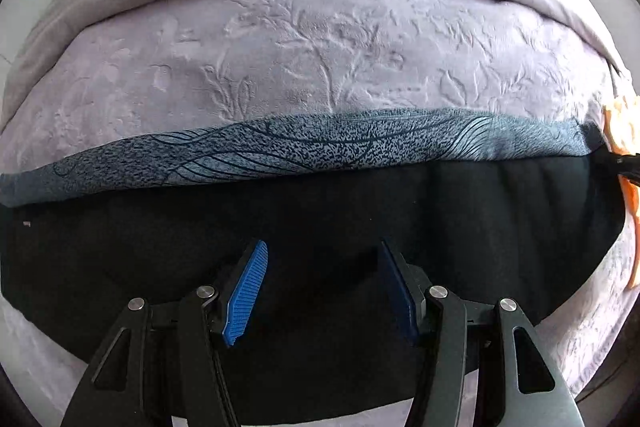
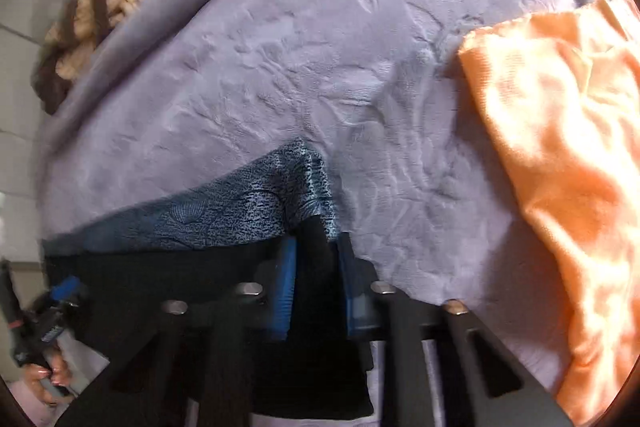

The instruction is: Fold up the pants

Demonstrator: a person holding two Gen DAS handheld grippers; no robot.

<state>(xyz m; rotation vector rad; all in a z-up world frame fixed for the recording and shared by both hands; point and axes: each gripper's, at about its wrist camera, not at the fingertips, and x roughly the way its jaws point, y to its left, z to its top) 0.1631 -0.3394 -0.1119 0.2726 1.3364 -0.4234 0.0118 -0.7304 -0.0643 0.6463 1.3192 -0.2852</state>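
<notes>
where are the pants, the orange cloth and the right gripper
pants (image 1: 304,211), left wrist view, black fabric above the fingers
orange cloth (image 2: 560,155), right wrist view, middle of the cloth
right gripper (image 2: 316,259), right wrist view, between its fingertips

A soft lilac blanket (image 1: 320,39) with pressed-in leaf shapes is covering the bed. Beyond its far edge, a brown and cream throw (image 2: 100,11) is lying bunched up beside pale floor tiles (image 2: 16,75).

One pair of pants (image 1: 320,195), one orange cloth (image 2: 560,167), one blanket (image 1: 320,47)
</notes>
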